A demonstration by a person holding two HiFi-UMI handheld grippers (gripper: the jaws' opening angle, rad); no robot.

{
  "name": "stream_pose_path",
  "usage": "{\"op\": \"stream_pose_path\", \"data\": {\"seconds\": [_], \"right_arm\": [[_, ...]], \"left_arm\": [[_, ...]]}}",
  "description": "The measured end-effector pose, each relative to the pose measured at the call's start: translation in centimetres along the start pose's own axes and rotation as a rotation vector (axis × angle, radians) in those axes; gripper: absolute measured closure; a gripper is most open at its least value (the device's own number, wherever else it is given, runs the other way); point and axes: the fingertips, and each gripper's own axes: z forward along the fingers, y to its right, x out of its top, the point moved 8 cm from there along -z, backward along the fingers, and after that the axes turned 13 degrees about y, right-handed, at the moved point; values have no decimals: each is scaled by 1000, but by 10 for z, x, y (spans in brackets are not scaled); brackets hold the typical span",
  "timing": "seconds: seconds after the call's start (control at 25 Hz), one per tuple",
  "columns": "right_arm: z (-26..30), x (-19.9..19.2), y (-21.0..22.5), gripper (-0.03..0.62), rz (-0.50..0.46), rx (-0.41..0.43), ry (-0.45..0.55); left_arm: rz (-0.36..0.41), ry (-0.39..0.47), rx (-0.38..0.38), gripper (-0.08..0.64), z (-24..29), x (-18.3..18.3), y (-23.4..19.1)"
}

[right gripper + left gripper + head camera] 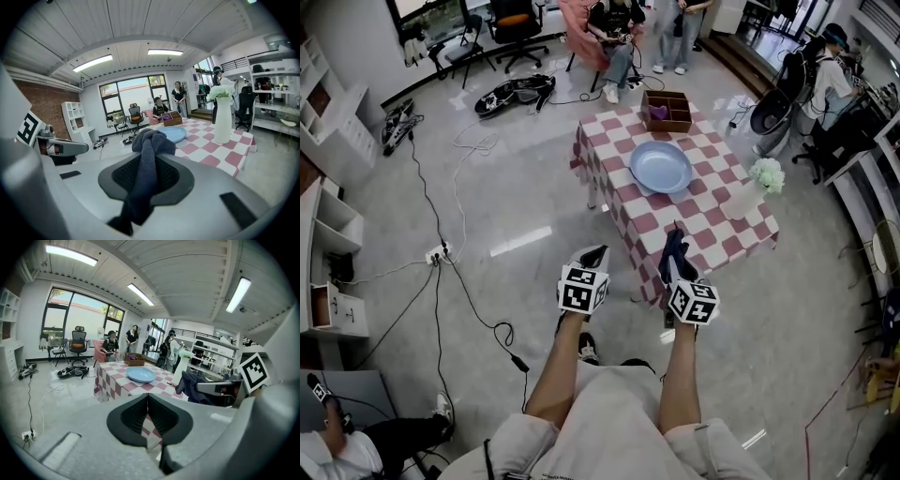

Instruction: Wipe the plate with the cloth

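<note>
A light blue plate (661, 167) lies on the red-and-white checked table (712, 221), also seen in the left gripper view (140, 374) and the right gripper view (172, 134). My right gripper (676, 251) is shut on a dark blue cloth (146, 159), held just off the table's near edge; the cloth (674, 249) bunches past the fingertips. My left gripper (594, 258) is shut and holds nothing, left of the table over the floor. Both stay short of the plate.
A white vase with pale flowers (758, 186) stands at the table's right side. A brown box (667, 111) sits at the far end. Cables (441, 253) and a power strip lie on the floor at left. People sit and stand beyond the table (614, 33).
</note>
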Motion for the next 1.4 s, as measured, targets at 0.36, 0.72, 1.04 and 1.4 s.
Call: {"op": "stream_pose_path", "data": {"seconds": [0.36,0.72,1.04,1.4], "right_arm": [[25,-11,-23,515,-32,-4,-31],[73,0,-9,515,-28,-37,-18],[152,24,2,515,-12,-52,5],[244,55,22,515,87,-76,39]], "left_arm": [[-42,-11,6,551,-1,-10,-42],[-28,-18,-11,551,38,3,-75],[1,-43,-42,551,108,31,-117],[76,-69,-60,551,181,84,-165]]}}
